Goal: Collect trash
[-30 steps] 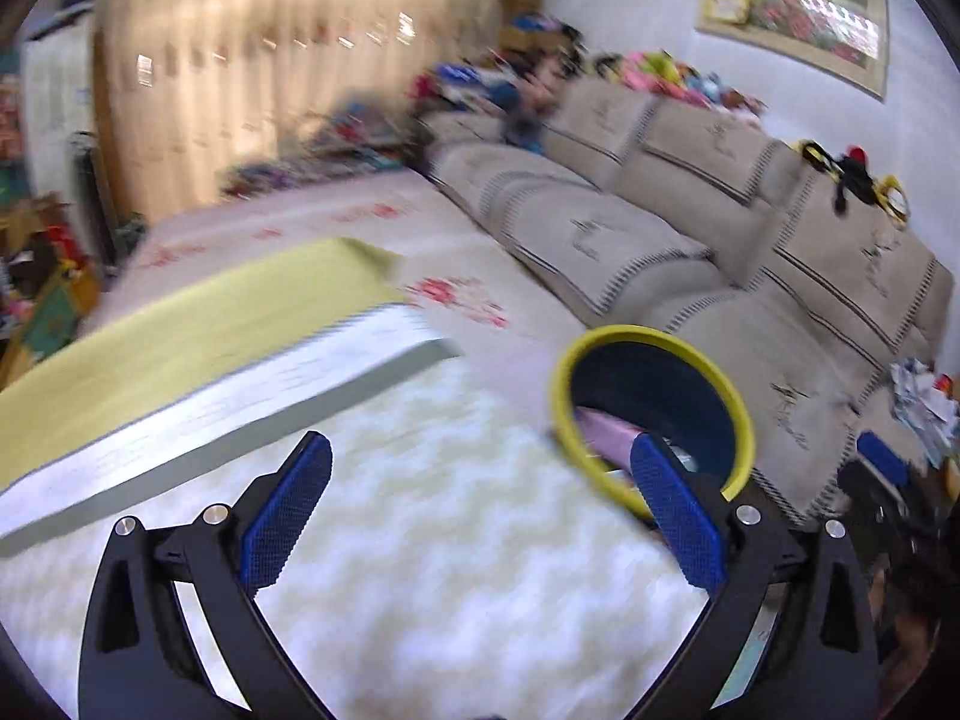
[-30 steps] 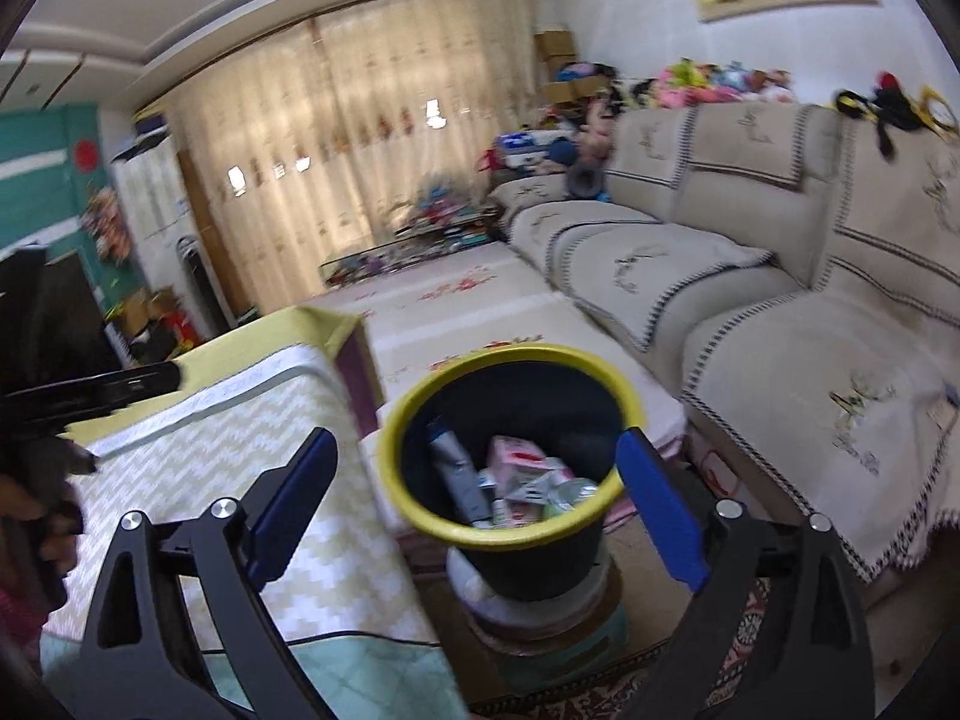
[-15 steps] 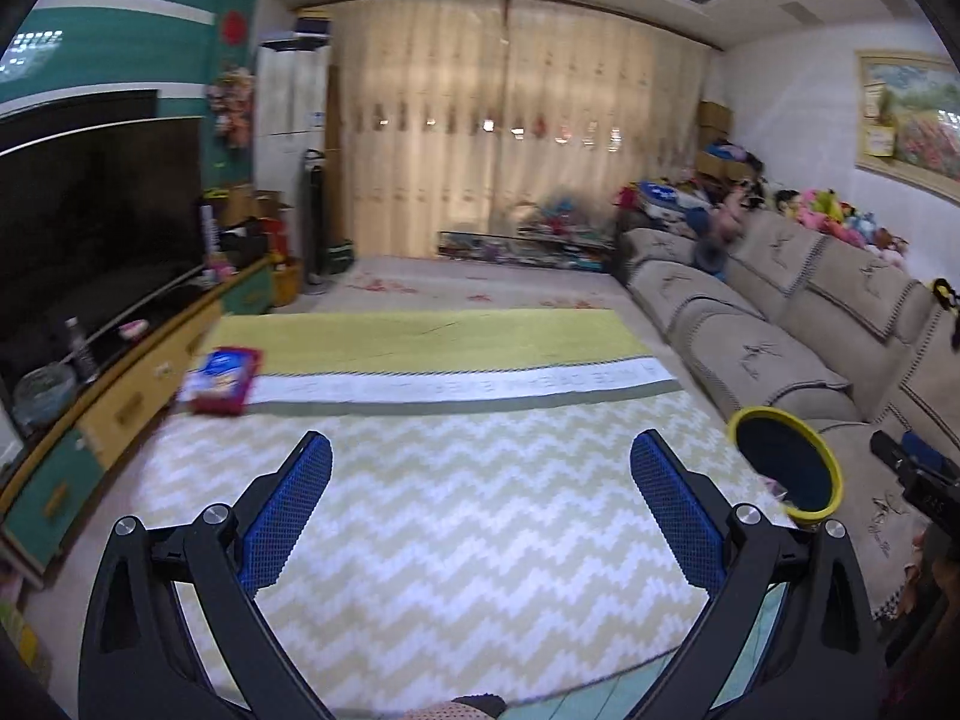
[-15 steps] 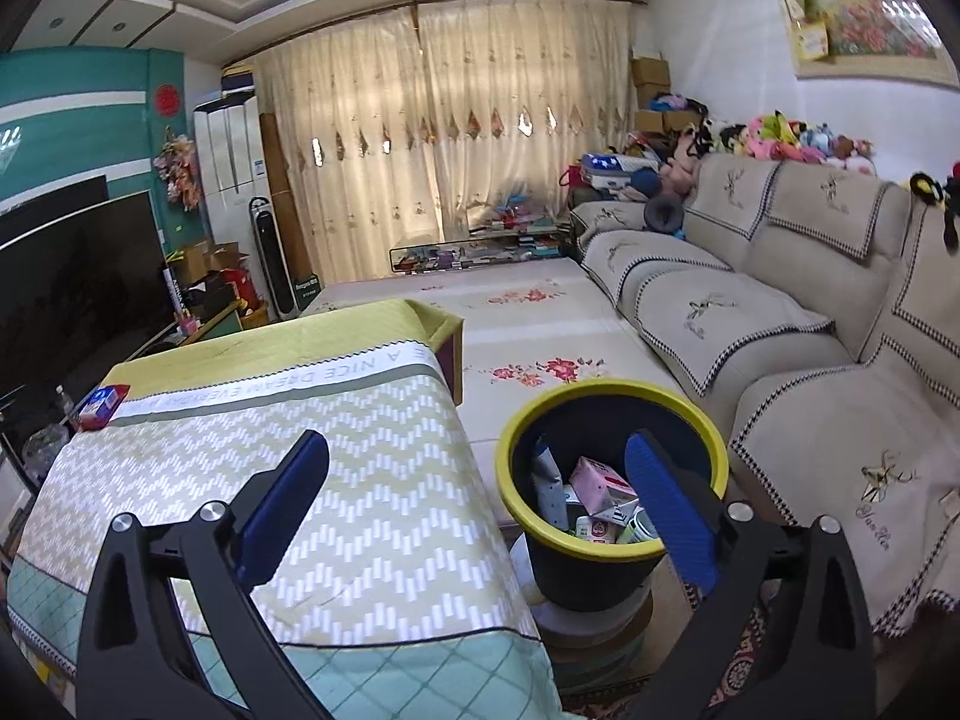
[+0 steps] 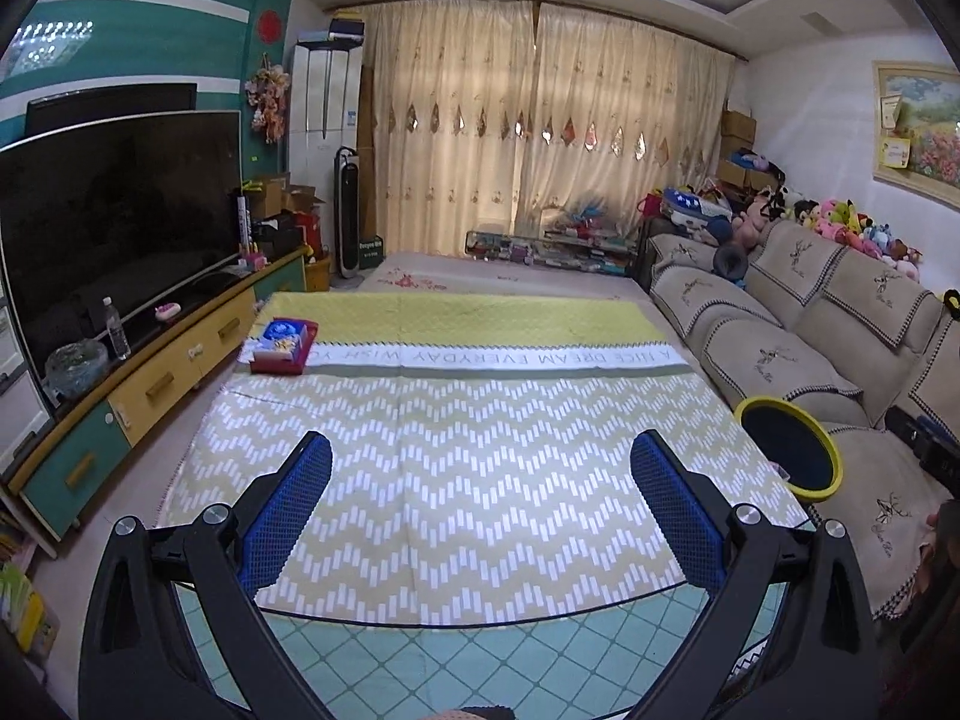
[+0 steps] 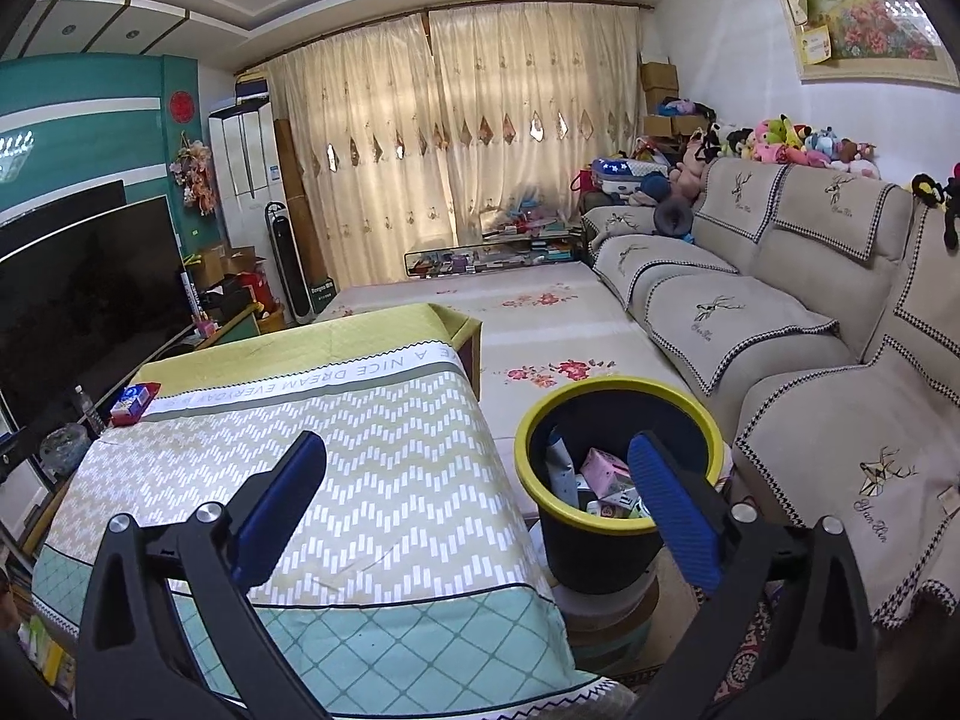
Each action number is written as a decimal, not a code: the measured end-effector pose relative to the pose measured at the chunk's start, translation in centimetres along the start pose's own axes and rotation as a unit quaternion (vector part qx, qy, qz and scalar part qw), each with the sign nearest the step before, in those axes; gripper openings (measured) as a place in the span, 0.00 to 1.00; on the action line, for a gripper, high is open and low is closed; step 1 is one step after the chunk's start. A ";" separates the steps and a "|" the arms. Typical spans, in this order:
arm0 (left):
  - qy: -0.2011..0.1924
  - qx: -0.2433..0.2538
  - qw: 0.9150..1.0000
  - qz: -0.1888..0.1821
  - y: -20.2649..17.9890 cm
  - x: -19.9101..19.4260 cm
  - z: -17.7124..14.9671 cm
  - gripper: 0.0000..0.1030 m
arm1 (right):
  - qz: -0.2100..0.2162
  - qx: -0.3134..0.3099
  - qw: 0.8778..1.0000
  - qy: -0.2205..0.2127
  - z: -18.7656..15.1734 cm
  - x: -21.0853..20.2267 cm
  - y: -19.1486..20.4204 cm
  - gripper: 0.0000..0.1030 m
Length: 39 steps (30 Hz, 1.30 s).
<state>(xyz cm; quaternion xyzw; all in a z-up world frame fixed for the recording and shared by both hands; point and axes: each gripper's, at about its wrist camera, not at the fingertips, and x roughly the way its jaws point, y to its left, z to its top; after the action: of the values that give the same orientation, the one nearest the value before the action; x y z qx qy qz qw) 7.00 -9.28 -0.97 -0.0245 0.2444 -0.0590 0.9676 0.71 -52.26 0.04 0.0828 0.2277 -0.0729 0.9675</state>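
A black bin with a yellow rim (image 6: 618, 468) stands on the floor between the covered table and the sofa, with cartons and wrappers (image 6: 606, 480) inside. The left wrist view shows the same bin (image 5: 789, 450) at the table's right edge. My right gripper (image 6: 477, 450) is open and empty, hanging near the bin, its right finger over the rim. My left gripper (image 5: 480, 450) is open and empty above the table's near end. A red and blue packet (image 5: 282, 345) lies at the table's far left corner, also seen as the packet (image 6: 135, 402) in the right wrist view.
A low table under a zigzag cloth (image 5: 480, 420) fills the middle. A beige sofa (image 6: 780, 312) runs along the right. A TV (image 5: 114, 222) on a yellow and teal cabinet (image 5: 150, 384) lines the left. Curtains and clutter close off the far end.
The left gripper has swung left from the bin to face down the table. The right gripper has pulled up and back from the bin, which now sits lower right.
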 end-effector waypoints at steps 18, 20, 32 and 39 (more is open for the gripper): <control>0.004 0.002 1.000 0.006 0.1 1.3 0.5 0.95 | -0.001 0.001 1.000 0.003 1.2 0.9 0.4 0.93; 0.006 0.003 1.000 0.005 0.0 1.5 0.3 0.95 | -0.002 0.002 1.000 0.005 1.1 1.0 0.3 0.93; 0.017 0.001 1.000 0.002 0.0 2.8 0.0 0.95 | 0.000 0.003 1.000 0.010 0.6 1.4 0.3 0.93; 0.020 0.003 1.000 0.000 -0.1 3.3 0.1 0.95 | 0.002 0.003 1.000 0.012 0.6 1.7 0.6 0.93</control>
<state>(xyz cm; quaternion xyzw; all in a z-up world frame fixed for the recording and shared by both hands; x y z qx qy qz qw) 9.89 -9.74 -2.43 -0.0207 0.2633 -0.0606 0.9626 2.56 -52.01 -0.07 0.0871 0.2389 -0.0708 0.9645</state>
